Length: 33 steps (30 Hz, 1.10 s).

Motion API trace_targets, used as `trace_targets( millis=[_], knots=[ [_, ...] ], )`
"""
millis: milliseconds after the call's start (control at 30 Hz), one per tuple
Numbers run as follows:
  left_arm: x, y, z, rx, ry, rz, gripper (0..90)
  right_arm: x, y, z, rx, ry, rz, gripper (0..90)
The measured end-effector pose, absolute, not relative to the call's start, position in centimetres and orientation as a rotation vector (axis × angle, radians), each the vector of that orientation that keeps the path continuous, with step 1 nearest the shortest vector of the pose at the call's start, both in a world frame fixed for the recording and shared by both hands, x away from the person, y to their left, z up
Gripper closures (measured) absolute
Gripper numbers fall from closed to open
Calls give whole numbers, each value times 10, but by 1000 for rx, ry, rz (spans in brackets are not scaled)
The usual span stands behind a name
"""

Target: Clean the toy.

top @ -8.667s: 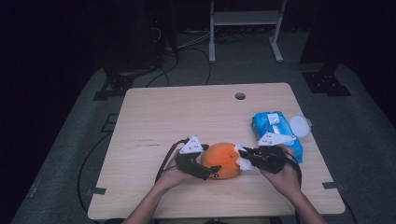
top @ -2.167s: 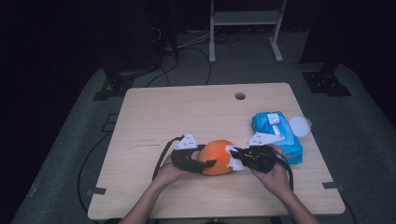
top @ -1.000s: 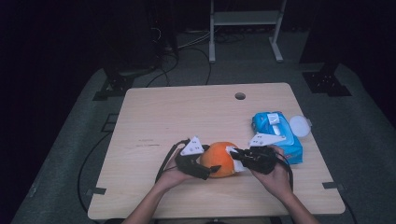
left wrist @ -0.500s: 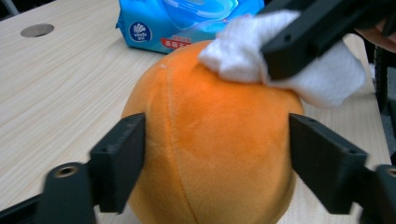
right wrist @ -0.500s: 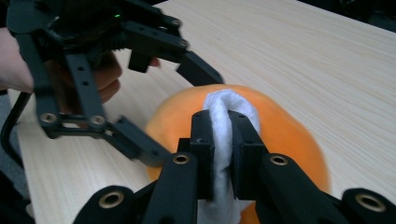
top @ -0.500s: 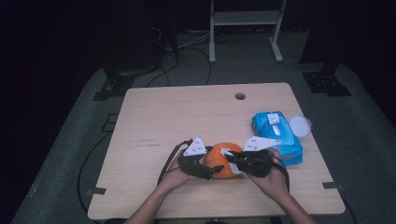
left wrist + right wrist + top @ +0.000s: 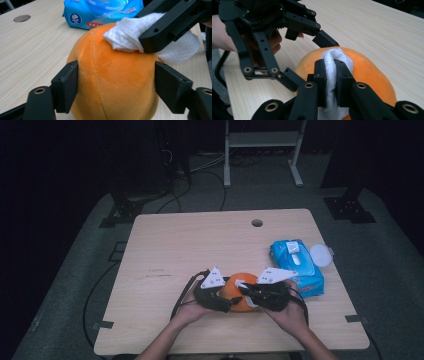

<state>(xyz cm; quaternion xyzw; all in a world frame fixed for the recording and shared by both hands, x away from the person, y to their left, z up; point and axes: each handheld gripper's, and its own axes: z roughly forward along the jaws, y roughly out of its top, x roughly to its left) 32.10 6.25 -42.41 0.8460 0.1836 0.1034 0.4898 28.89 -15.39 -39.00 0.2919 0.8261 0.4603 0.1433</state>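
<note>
Left tool (image 7: 116, 82) clamps one orange plush ball (image 7: 112, 82); right tool (image 7: 329, 75) pinches one white wipe (image 7: 333, 62) against its top, one blue wipes pack (image 7: 296, 266) nearby.

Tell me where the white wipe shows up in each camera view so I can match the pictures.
High view: the white wipe is a small white spot on top of the orange plush ball, low centre.
Left gripper view: upper right, pinched by the right gripper against the ball.
Right gripper view: centre, squeezed between that gripper's jaws.
Shared landmark: the orange plush ball, held by the left gripper.
</note>
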Motion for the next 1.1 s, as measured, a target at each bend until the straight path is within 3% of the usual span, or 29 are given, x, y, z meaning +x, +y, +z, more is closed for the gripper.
trace_targets(
  millis=[167,233,400,500,633,933,1100],
  knots=[
    [331,72,-428,2004,508,175,89,298,-169,-394,913,2364,1323,807],
    [335,75,-430,1994,533,138,71,300,-175,-394,939,2350,1335,807],
    [341,73,-441,2008,570,36,92,303,-182,-393,962,2333,1335,807],
    [337,73,-441,2006,541,91,246,303,-182,-393,973,2335,1327,807],
    [329,70,-426,1970,513,175,327,296,-177,-387,936,2321,1350,808],
    [324,69,-423,2000,470,239,322,285,-157,-382,842,2356,1360,807],
    [326,66,-426,1988,480,214,222,298,-178,-385,927,2306,1330,807]
  ],
)
